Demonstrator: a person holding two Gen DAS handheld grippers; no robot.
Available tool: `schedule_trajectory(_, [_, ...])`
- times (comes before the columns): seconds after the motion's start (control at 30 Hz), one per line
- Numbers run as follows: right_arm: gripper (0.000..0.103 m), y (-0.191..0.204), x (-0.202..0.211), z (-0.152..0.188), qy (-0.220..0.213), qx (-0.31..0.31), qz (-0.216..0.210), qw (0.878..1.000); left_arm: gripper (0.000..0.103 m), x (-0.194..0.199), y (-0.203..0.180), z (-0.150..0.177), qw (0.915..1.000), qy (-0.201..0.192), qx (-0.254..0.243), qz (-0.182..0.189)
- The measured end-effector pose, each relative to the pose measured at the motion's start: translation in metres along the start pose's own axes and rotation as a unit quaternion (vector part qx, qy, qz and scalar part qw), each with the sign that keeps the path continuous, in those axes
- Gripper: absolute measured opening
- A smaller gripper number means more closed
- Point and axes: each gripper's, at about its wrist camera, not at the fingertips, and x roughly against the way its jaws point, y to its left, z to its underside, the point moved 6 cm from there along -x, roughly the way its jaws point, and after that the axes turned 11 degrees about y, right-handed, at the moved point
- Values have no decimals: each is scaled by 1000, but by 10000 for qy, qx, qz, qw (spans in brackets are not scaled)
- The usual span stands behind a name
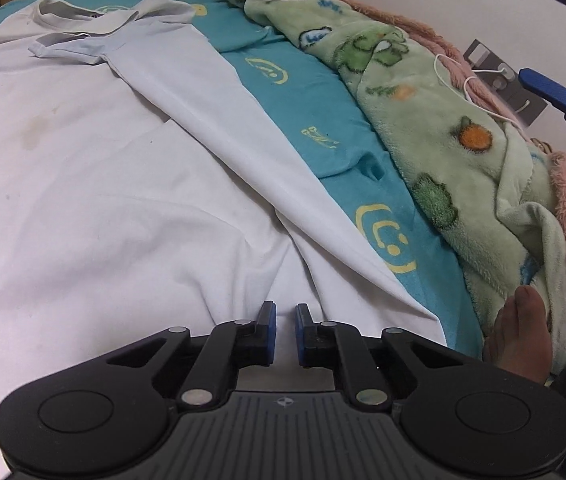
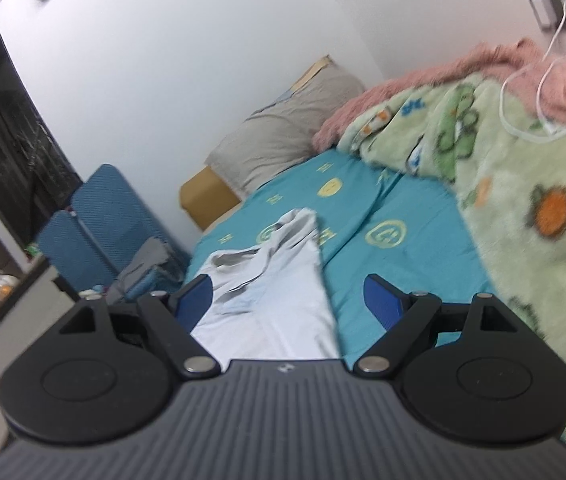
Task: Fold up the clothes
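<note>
The white T-shirt (image 1: 103, 184) lies spread on the teal bedsheet (image 1: 315, 120), right under the left gripper (image 1: 285, 316), whose jaws are nearly closed, gripping nothing visible. The right gripper (image 2: 289, 300) hangs wide open and empty above the shirt's far end.

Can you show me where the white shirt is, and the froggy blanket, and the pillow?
white shirt (image 1: 123, 184): left wrist view, on its flat middle.
froggy blanket (image 1: 443, 148): left wrist view, on its green fleece.
pillow (image 2: 283, 128): right wrist view, on its grey front.

White shirt (image 1: 103, 184) beneath left tongs (image 1: 285, 320)
</note>
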Motion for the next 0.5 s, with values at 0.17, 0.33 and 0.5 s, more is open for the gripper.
schedule_trajectory(0.17, [85,7,2,1,-272,555,211,9979,11,11,-2,-3,9995,-196,84,253])
schedule_trajectory(0.33, [84,12,4,-2,-353,762,220,9962,11,21,-1,-10,9956,-468,326,749])
schedule_trajectory(0.5, [84,-1,12,-11,-429,329,223,9983,11,17,3,-14,9901,-504,577,1176])
